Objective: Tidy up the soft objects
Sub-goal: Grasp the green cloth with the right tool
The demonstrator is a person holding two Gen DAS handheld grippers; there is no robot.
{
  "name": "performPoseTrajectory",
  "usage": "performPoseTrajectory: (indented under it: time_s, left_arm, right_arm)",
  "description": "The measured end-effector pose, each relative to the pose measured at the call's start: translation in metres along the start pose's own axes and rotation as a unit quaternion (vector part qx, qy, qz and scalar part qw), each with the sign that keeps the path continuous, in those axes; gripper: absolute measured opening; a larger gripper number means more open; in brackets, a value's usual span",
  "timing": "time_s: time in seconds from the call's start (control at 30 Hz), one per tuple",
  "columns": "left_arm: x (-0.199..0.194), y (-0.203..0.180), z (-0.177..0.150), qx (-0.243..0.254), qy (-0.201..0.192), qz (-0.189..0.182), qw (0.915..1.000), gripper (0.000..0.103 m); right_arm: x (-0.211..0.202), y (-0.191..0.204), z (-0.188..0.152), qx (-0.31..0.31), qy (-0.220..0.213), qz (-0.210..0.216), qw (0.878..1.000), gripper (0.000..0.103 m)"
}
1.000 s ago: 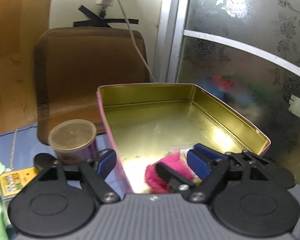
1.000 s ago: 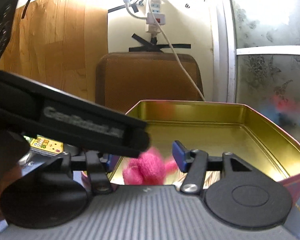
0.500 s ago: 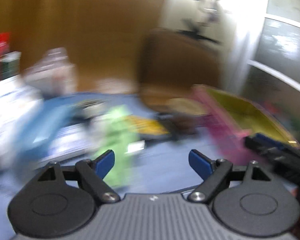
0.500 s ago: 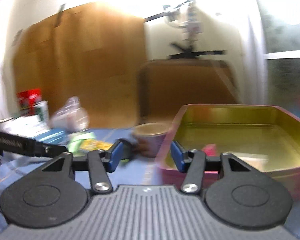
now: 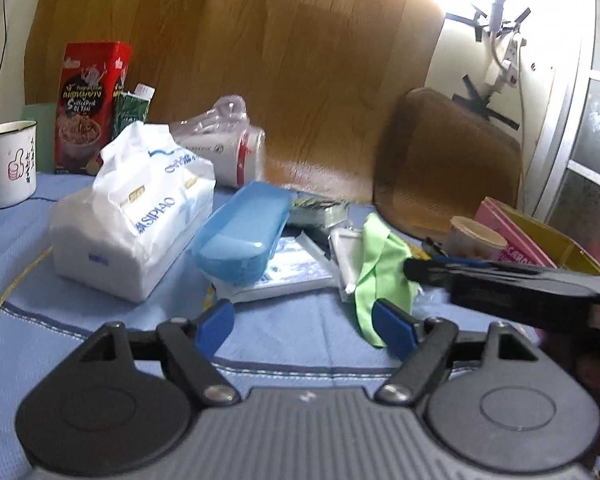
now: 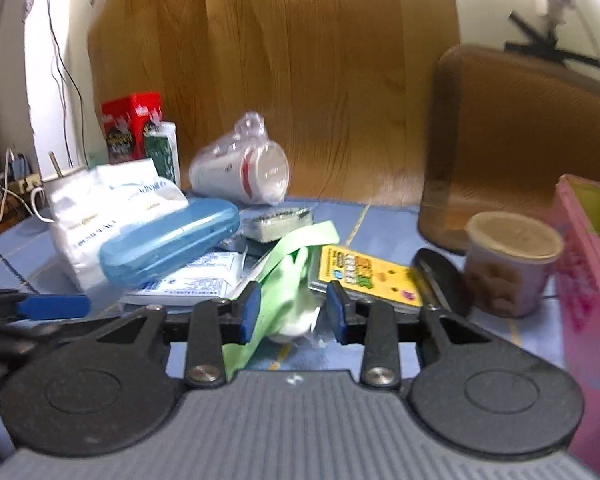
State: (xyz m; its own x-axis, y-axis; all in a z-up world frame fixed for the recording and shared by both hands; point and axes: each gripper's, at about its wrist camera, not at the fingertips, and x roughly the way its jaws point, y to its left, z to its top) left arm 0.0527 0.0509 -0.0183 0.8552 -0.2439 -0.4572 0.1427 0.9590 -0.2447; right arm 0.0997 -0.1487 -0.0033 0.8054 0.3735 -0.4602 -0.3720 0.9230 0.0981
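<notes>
A light green soft cloth (image 5: pixel 376 264) (image 6: pixel 288 276) lies crumpled on the blue tablecloth among clutter. My right gripper (image 6: pixel 294 312) is down over it, its jaws closing with the cloth between them; a gap still shows beside the right pad. In the left wrist view the right gripper's black body (image 5: pixel 500 280) reaches in from the right onto the cloth. My left gripper (image 5: pixel 304 322) is open and closing slightly, with nothing between its fingers, just left of the cloth. The pink tin (image 5: pixel 512 236) (image 6: pixel 584 280) with its gold inside stands at the right edge.
Left of the cloth are a blue plastic case (image 5: pixel 240 236), a white tissue pack (image 5: pixel 132 220) and flat packets. A lidded cup (image 6: pixel 512 268) and a yellow card (image 6: pixel 364 272) lie near the tin. Behind stand a white mug (image 5: pixel 8 168), a red box (image 5: pixel 88 108) and a brown chair back (image 5: pixel 444 160).
Both grippers swung left, away from the tin with the pink fluffy thing, to the clutter. The right jaws narrowed and now straddle the green cloth.
</notes>
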Motion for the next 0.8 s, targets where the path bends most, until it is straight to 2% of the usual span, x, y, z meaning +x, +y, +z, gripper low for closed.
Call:
performPoseTrajectory:
  time_s: [0.07, 0.1, 0.13, 0.27, 0.43, 0.5, 0.67, 0.8]
  left_arm:
    - [-0.003, 0.003, -0.001, -0.006, -0.007, -0.004, 0.9999, 0.079]
    - [-0.004, 0.004, -0.001, -0.011, -0.009, -0.006, 0.9999, 0.078]
    - [-0.004, 0.006, -0.001, -0.015, -0.009, -0.008, 0.9998, 0.079]
    - [-0.004, 0.013, -0.001, -0.033, -0.009, -0.014, 0.9993, 0.079]
    - [-0.004, 0.019, 0.0, -0.048, -0.008, -0.021, 0.9986, 0.079]
    - [-0.004, 0.019, 0.0, -0.05, -0.008, -0.023, 0.9985, 0.079]
    - [-0.004, 0.018, 0.0, -0.046, -0.008, -0.024, 0.9986, 0.079]
    - [-0.003, 0.017, 0.0, -0.043, -0.006, -0.023, 0.9988, 0.079]
  right_arm:
    - [0.01, 0.002, 0.0, -0.002, 0.013, 0.003, 1.0, 0.026]
    - [0.014, 0.004, -0.001, -0.007, 0.021, 0.005, 1.0, 0.01]
    - [0.015, 0.006, -0.002, -0.01, 0.024, 0.007, 1.0, 0.007]
    - [-0.01, 0.015, -0.006, -0.036, -0.002, 0.015, 0.999, 0.006]
    - [-0.06, 0.022, -0.017, -0.067, -0.024, 0.06, 0.996, 0.006]
    - [-0.077, 0.023, -0.027, -0.079, -0.016, 0.085, 0.993, 0.006]
    - [-0.097, 0.025, -0.048, -0.084, 0.036, 0.181, 0.979, 0.006]
    - [-0.101, 0.031, -0.055, -0.096, 0.043, 0.202, 0.974, 0.006]
